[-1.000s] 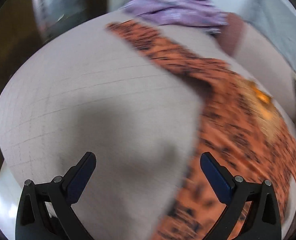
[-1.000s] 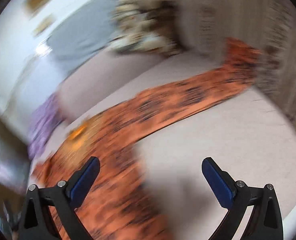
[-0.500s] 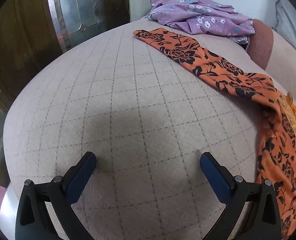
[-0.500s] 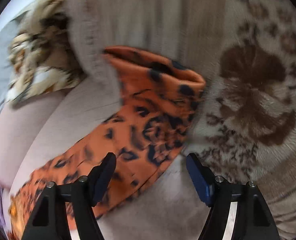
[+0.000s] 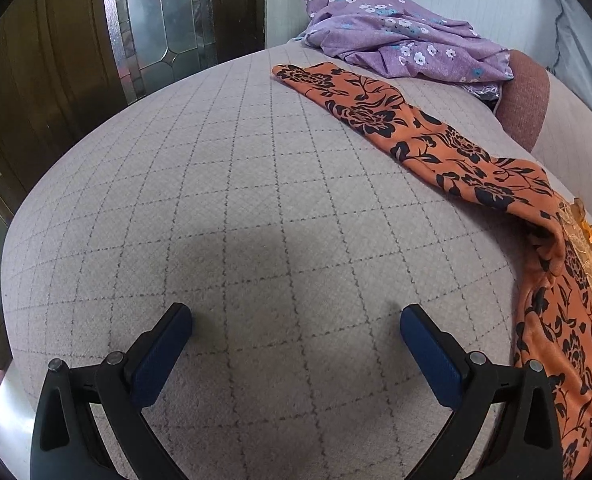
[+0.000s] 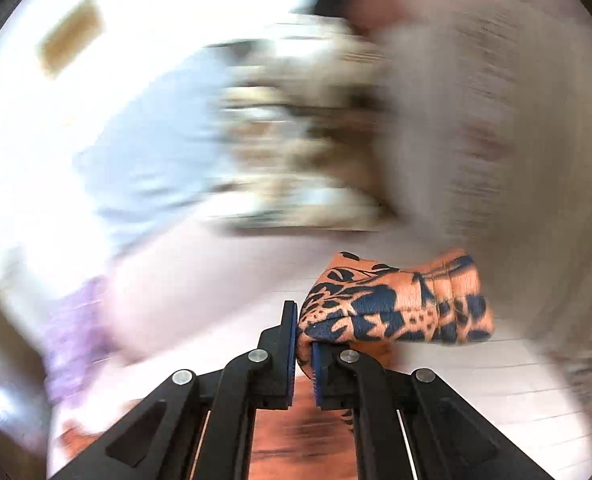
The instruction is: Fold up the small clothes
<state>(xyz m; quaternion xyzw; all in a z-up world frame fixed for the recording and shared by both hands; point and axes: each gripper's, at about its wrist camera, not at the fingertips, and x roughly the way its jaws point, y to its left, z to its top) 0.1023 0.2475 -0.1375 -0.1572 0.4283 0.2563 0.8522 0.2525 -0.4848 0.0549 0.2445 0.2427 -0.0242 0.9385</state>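
Note:
An orange garment with black flowers (image 5: 427, 132) lies stretched across the quilted beige cushion (image 5: 232, 208), one long end toward the far edge, the rest running off the right side. My left gripper (image 5: 296, 332) is open and empty, low over bare cushion, well left of the garment. In the right wrist view my right gripper (image 6: 304, 334) is shut on the other end of the orange garment (image 6: 395, 304), which bunches just beyond the fingertips and is lifted off the surface. The background there is blurred by motion.
A crumpled purple flowered cloth (image 5: 399, 32) lies at the far edge of the cushion. A brown bolster (image 5: 523, 92) sits to its right. A wooden door with glass panels (image 5: 152, 24) stands at the back left. A blurred patterned pile (image 6: 296, 136) is ahead of my right gripper.
My right gripper has closed on the end of the orange garment and lifted it, moving fast. My left gripper stays open and has barely moved in the last half second.

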